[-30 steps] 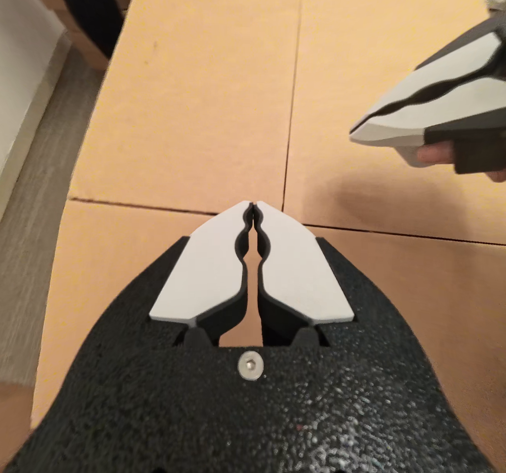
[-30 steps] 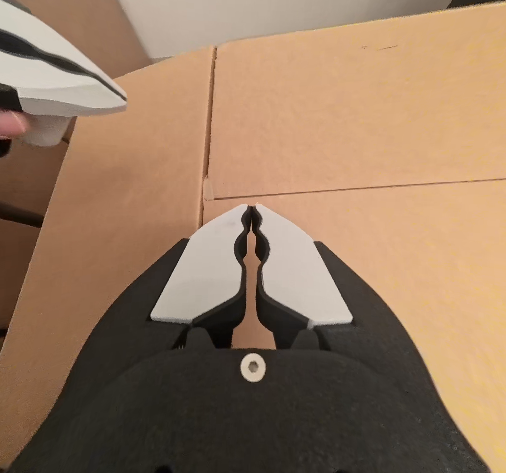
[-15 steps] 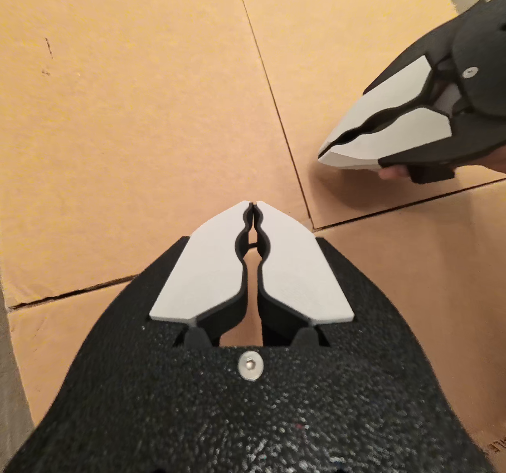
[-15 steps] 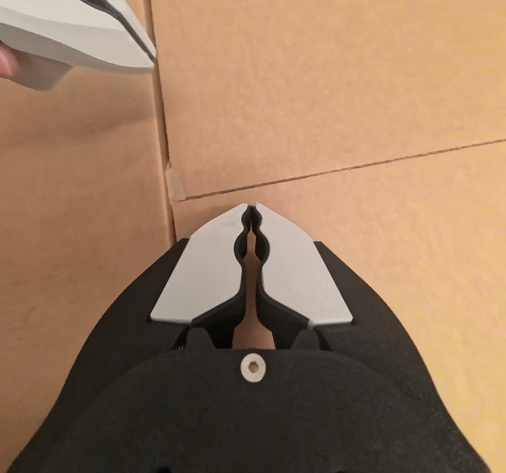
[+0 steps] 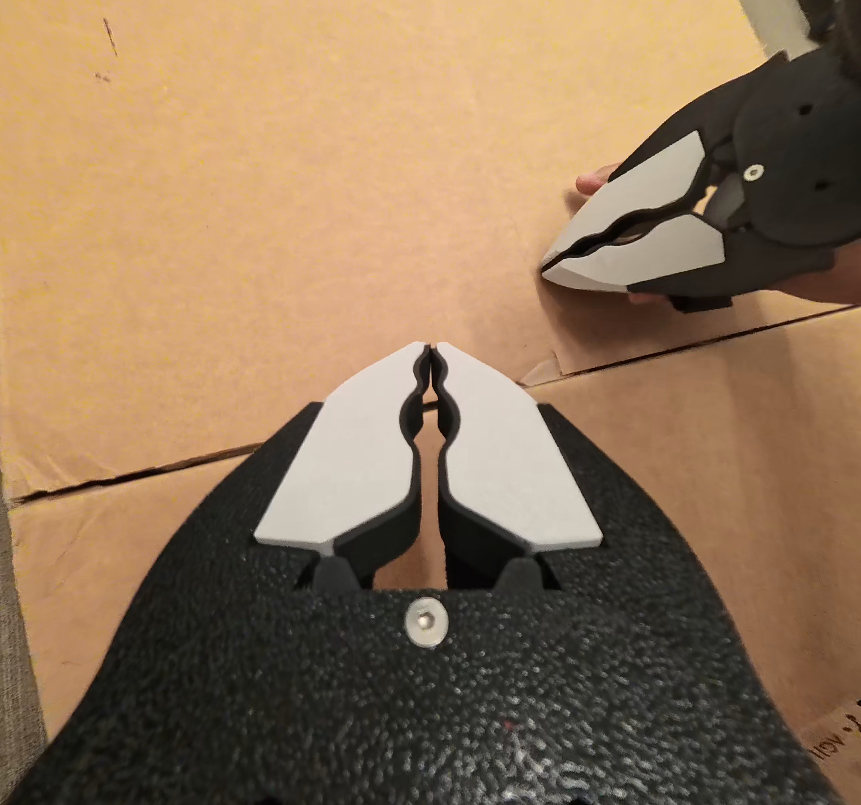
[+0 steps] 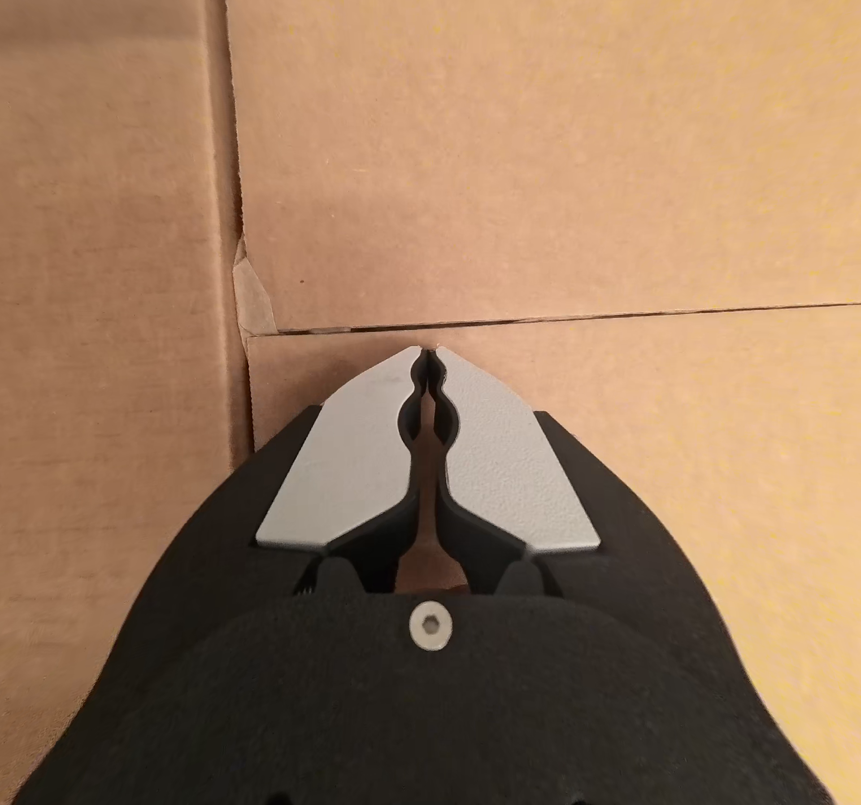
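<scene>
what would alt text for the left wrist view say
The left gripper, shut and empty, points down at closed cardboard box flaps. At right the right gripper, also shut, hovers near the flap seam, held in a hand.

Left tongs (image 5: 431, 349): over the cardboard flaps (image 5: 326, 177), tips closed together, above the seam (image 5: 140, 473) running left to right beneath them.
Torn flap corner (image 5: 540, 370): just right of the left tongs' tips.
Right tongs (image 5: 547, 265): ahead and to the right of the left tongs, apart from them, tips meeting low over a flap.
Hand (image 5: 594, 184): under the right tongs.
Right tongs (image 6: 428, 350), own view: crossing seam (image 6: 559, 319) just ahead; torn corner (image 6: 251, 298) ahead-left.
</scene>
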Demonstrator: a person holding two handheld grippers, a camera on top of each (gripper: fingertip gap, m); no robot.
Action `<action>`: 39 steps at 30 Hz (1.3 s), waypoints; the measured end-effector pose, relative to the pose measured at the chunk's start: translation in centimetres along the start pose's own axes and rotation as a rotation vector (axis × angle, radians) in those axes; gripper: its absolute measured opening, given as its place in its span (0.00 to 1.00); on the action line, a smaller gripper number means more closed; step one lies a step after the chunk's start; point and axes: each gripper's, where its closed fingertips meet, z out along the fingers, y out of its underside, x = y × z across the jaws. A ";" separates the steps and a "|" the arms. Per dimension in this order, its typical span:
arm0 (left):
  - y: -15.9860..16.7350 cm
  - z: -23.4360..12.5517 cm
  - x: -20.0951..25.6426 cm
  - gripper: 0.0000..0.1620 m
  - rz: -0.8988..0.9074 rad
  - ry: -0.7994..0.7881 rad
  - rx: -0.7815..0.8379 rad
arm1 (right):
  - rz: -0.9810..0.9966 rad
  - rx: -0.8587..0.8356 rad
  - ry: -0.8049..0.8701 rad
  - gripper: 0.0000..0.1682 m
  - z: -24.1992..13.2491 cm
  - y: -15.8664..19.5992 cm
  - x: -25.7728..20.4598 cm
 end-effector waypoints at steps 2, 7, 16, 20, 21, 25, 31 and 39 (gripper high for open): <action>0.4 0.2 0.1 0.00 -0.004 0.007 0.001 | 0.019 -0.021 -0.020 0.00 0.3 0.2 0.0; 1.0 0.7 0.8 0.00 -0.010 0.022 -0.003 | 0.075 -0.014 -0.032 0.00 0.9 0.3 0.2; 1.5 -0.2 1.4 0.00 0.060 0.018 -0.026 | 0.064 0.089 -0.058 0.00 0.7 -0.9 0.6; 1.3 -0.5 1.8 0.00 0.026 0.036 -0.011 | 0.045 0.103 -0.063 0.00 0.2 -1.3 0.7; 1.4 -0.5 1.9 0.00 0.026 0.039 -0.014 | 0.047 0.113 -0.067 0.00 0.1 -1.4 0.8; 1.9 -0.9 3.3 0.00 0.057 0.086 -0.025 | 0.063 0.171 -0.069 0.00 -0.6 -1.8 0.6; 3.1 -1.3 4.1 0.00 0.096 0.095 -0.063 | 0.025 0.233 -0.041 0.00 -2.2 -3.3 0.9; 2.3 -1.3 4.0 0.00 0.088 0.077 -0.055 | -0.042 0.233 -0.041 0.00 -5.1 -6.5 1.5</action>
